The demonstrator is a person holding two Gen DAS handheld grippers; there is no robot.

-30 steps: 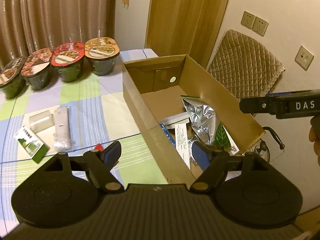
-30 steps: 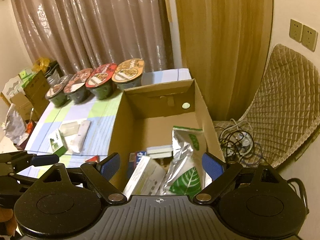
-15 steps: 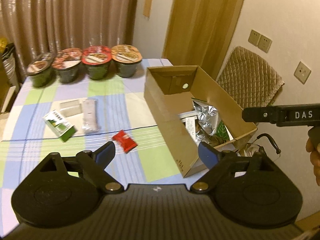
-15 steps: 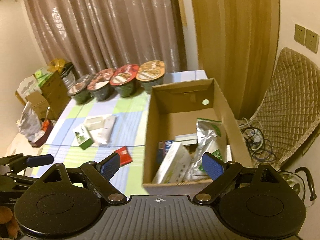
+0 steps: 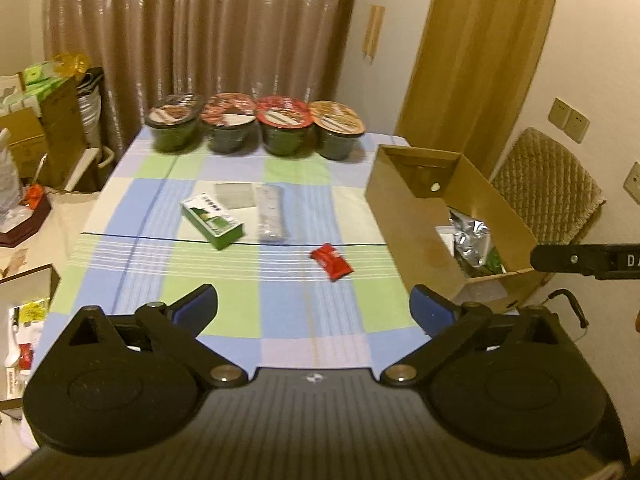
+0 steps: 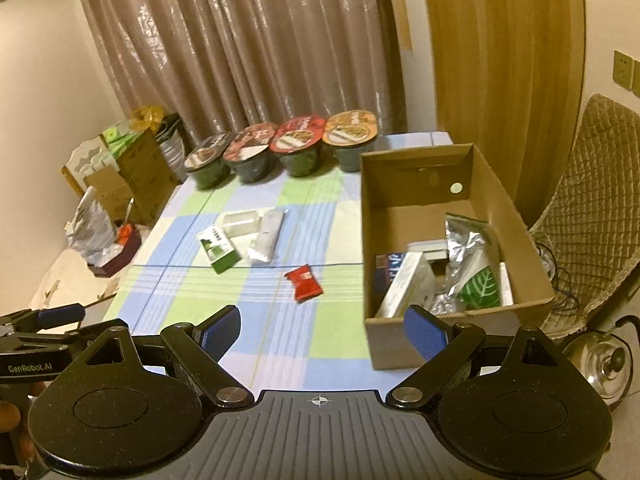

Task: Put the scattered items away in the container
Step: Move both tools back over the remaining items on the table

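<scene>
Cardboard box (image 6: 516, 216) sits on the desk's (image 5: 280, 320) right edge, already holding some packets. Red packet (image 5: 331, 261), green box (image 5: 212, 220) and silver pouch (image 5: 271, 218) lie loose on the cloth. Left tool (image 5: 314, 308) and right tool (image 6: 322, 330) both hang released, gripping nothing.

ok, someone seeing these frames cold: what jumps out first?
Probably the row of four instant noodle bowls along the table's far edge, in front of the curtain. Next, the open cardboard box at the table's right side, already holding a silver foil pouch and a few cartons. Then the leftovers on the checked cloth: a red packet nearest, a green-and-white carton and a pale wrapped packet beyond.
</scene>
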